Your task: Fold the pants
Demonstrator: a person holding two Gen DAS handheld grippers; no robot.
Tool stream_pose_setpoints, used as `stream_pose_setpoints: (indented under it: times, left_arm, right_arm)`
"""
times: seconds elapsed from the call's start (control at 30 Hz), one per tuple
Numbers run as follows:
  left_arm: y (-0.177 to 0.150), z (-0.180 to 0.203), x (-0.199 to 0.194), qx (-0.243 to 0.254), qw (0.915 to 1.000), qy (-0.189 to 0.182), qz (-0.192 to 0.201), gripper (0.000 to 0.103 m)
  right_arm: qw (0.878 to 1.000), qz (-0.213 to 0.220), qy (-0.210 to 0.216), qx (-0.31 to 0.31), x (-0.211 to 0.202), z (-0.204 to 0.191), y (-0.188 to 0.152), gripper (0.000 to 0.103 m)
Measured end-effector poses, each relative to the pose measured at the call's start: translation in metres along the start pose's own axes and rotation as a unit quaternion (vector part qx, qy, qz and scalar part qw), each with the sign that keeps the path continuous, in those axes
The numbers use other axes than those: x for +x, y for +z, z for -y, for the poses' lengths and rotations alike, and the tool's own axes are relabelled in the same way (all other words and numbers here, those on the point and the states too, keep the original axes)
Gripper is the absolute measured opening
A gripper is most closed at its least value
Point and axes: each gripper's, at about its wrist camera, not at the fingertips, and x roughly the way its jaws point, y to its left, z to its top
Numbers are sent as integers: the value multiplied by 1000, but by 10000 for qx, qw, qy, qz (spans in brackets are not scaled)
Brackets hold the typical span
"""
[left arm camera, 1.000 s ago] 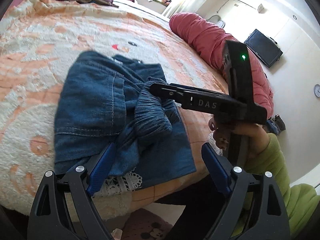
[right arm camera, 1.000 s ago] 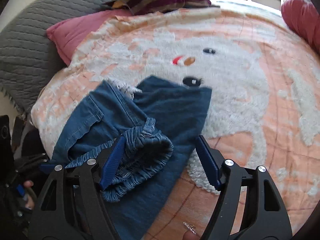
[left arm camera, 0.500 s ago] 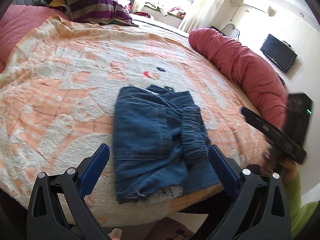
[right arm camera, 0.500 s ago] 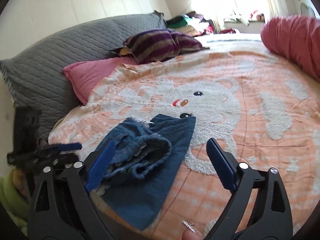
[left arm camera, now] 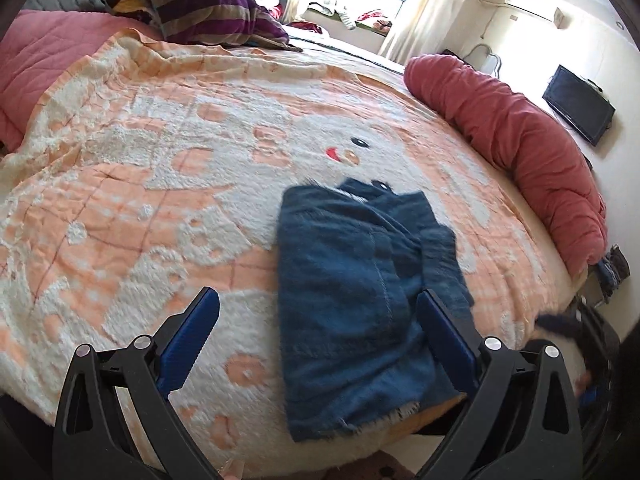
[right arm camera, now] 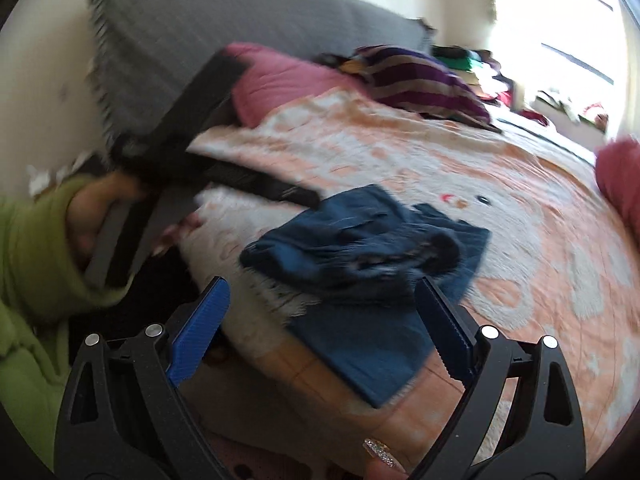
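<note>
Peach-and-white blanket covers the bed, and the pants lie on it near the front edge, folded into a compact denim bundle. Left claw stands wide apart and empty; right claw is easing closed on nothing — clear of the cloth. Folding looks all but done; next likely needs only flattening the bunched waistband.

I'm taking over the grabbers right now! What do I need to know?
Left gripper: open, holding nothing.
Right gripper: jaws closing a little, nothing between them, off the cloth.
The pants lie folded in a bundle near the edge of the blanket on the bed, waistband on top.
Done: folded up and let go.
Left: maybe tidy the lumpy waistband side, if you want it neater.
</note>
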Motion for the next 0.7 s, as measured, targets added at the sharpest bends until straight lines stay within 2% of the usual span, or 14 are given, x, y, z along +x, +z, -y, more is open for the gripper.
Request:
stream_pose_setpoints:
  times: [0.13, 0.23, 0.27, 0.3, 0.37, 0.4, 0.5, 0.6, 0.63, 0.67, 0.7]
  left_arm:
    - [21, -7, 10, 9, 9999, 104, 21, 98]
    - [35, -7, 23, 13, 9999, -34, -155, 94]
    - [39, -7, 26, 31, 9998, -112, -161, 80]
    - [42, -6, 30, 60, 9997, -181, -158, 74]
    - [43, -4, 37, 126, 9993, -302, -166, 67]
    - [42, -3, 40, 148, 9991, -357, -173, 60]
    - [34, -4, 53, 158, 9982, -472, -336, 55]
    - [29, -3, 64, 282, 9981, -398, -388, 55]
    - [28, -3, 66, 335, 9981, -366, -370, 56]
    - [28, -4, 68, 345, 9981, -358, -370, 56]
    - [28, -4, 69, 358, 9981, -346, -375, 56]
  right_arm:
    - [9991, -197, 135, -342, 20, -20, 7, 68]
    - [9971, -330, 111, -679, 33, -34, 12, 59]
    - [9962, -364, 99, -782, 36, -37, 12, 57]
    - [9953, -398, 69, -876, 40, -40, 14, 56]
    - [9932, -446, 1, -1071, 48, -44, 17, 52]
    - [9921, -465, -48, -1165, 52, -46, 19, 51]
    - [9845, -631, -158, -1630, 67, -53, 22, 50]
    - [9766, -805, -13, -1993, 84, -57, 22, 50]
    - [9743, -861, -3, -2081, 92, -57, 22, 38]
    - [9735, -909, 48, -2096, 98, -56, 21, 20]
    - [9743, -945, 214, -2034, 101, -54, 22, 14]
